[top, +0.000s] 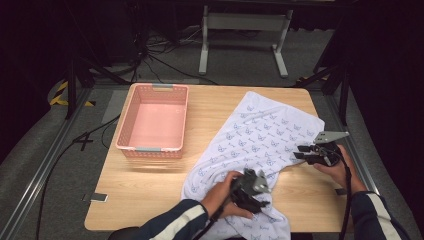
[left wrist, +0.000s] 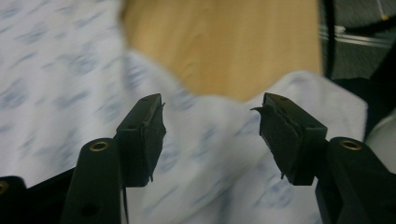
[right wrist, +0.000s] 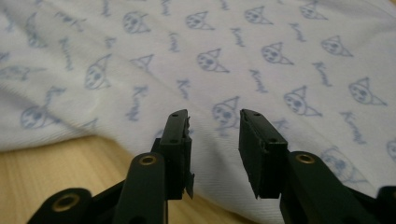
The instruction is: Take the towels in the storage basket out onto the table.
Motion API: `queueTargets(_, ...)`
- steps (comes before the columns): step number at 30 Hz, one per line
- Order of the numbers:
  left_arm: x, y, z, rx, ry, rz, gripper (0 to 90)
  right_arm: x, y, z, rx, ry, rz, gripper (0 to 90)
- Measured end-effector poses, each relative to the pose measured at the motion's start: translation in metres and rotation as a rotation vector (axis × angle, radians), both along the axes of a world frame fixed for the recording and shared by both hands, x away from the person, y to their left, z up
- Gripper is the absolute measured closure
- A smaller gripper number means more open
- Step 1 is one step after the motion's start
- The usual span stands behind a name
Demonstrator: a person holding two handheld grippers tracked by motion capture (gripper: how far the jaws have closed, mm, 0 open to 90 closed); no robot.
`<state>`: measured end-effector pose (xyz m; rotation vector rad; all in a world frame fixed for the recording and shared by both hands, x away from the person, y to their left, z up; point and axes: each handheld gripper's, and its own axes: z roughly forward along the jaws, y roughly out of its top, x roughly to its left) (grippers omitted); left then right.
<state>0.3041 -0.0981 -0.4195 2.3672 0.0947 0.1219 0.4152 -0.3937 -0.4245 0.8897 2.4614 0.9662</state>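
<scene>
Right now both tongs hover over a white towel (top: 255,142) printed with small blue cat faces, spread slantwise across the wooden table (top: 150,192). The left gripper (top: 262,192) sits above the towel's near end, its jaws standing wide with nothing pinched between them; in the left gripper view (left wrist: 210,135) blurred cloth lies just beneath and ahead of the tips, bare wood beyond. The right gripper (top: 300,151) points at the towel's right-hand edge, jaws parted more narrowly and gripping nothing; in the right gripper view (right wrist: 214,122) the printed cloth lies directly ahead of the pads (right wrist: 180,140). Well off to the left gripper's far side stands a pink plastic basket (top: 127,132).
</scene>
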Motion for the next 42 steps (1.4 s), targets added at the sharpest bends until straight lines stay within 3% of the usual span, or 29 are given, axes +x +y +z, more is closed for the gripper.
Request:
queueTargets(1, -0.004, -0.008, -0.003, 0.006, 0.007, -0.027, 40.1, -0.004, 0.002, 0.000, 0.005, 0.001, 0.028, 62.3)
queueTargets(3, -0.005, -0.020, -0.011, 0.029, 0.009, -0.035, 40.8, -0.010, 0.006, 0.002, 0.025, 0.023, 0.104, 59.0)
queueTargets(5, -0.005, -0.024, -0.016, 0.046, 0.018, -0.046, 42.0, -0.013, 0.007, 0.003, 0.020, 0.028, 0.134, 56.2)
queueTargets(7, -0.003, -0.026, -0.022, 0.075, 0.025, -0.050, 53.1, -0.018, 0.010, 0.001, 0.004, 0.044, 0.218, 52.2)
queueTargets(10, 0.006, -0.021, -0.028, 0.098, 0.059, -0.058, 67.9, -0.019, 0.017, -0.004, -0.041, 0.048, 0.244, 52.5)
queueTargets(11, 0.007, -0.019, -0.029, 0.096, 0.064, -0.059, 77.5, -0.016, 0.022, -0.009, -0.060, 0.032, 0.238, 56.4)
queueTargets(12, 0.010, -0.017, -0.030, 0.097, 0.073, -0.066, 77.5, -0.016, 0.022, -0.009, -0.060, 0.032, 0.238, 56.4)
queueTargets(14, 0.013, -0.012, -0.030, 0.089, 0.087, -0.065, 86.8, -0.012, 0.028, -0.013, -0.091, 0.009, 0.236, 62.8)
queueTargets(15, 0.015, -0.009, -0.029, 0.085, 0.097, -0.079, 87.7, -0.011, 0.030, -0.014, -0.108, -0.002, 0.228, 66.8)
queueTargets(17, 0.016, -0.002, -0.028, 0.081, 0.080, -0.068, 88.7, -0.007, 0.031, -0.016, -0.124, -0.028, 0.216, 80.0)
queueTargets(19, 0.020, 0.010, -0.022, 0.048, 0.095, -0.067, 88.8, -0.006, 0.030, -0.015, -0.137, -0.033, 0.199, 89.0)
queueTargets(24, 0.036, 0.060, 0.002, -0.124, 0.110, 0.031, 88.9, 0.000, 0.028, 0.003, -0.055, -0.063, 0.153, 90.0)
queueTargets(25, 0.037, 0.068, 0.005, -0.135, 0.119, 0.060, 88.9, 0.003, 0.030, 0.008, -0.039, -0.063, 0.153, 90.0)
queueTargets(26, 0.040, 0.076, 0.007, -0.147, 0.113, 0.086, 88.9, 0.004, 0.032, 0.012, -0.032, -0.063, 0.168, 89.9)
queueTargets(28, 0.047, 0.091, 0.008, -0.213, 0.165, 0.125, 88.9, 0.004, 0.040, 0.021, -0.017, -0.074, 0.209, 86.9)
queueTargets(29, 0.049, 0.096, 0.008, -0.209, 0.163, 0.146, 88.9, 0.002, 0.044, 0.025, 0.030, -0.051, 0.276, 78.6)
queueTargets(30, 0.051, 0.100, 0.009, -0.191, 0.142, 0.159, 88.9, -0.003, 0.049, 0.028, 0.049, -0.037, 0.332, 76.4)
queueTargets(31, 0.054, 0.107, 0.007, -0.202, 0.156, 0.176, 88.9, -0.008, 0.055, 0.028, 0.030, -0.030, 0.348, 69.9)
queueTargets(32, 0.057, 0.111, 0.006, -0.197, 0.161, 0.191, 88.8, -0.014, 0.063, 0.026, 0.008, 0.006, 0.405, 65.9)
queueTargets(33, 0.058, 0.114, 0.004, -0.195, 0.163, 0.207, 88.9, -0.018, 0.069, 0.022, -0.006, 0.011, 0.441, 62.5)
queueTargets(36, 0.059, 0.117, -0.002, -0.166, 0.170, 0.220, 88.6, -0.025, 0.078, 0.015, 0.006, 0.023, 0.458, 62.3)
queueTargets(39, 0.059, 0.115, -0.006, -0.138, 0.152, 0.241, 86.4, -0.033, 0.089, 0.009, -0.004, 0.003, 0.460, 65.3)
queueTargets(42, 0.062, 0.116, -0.008, -0.136, 0.166, 0.252, 81.7, -0.037, 0.100, 0.005, -0.018, -0.022, 0.454, 68.1)
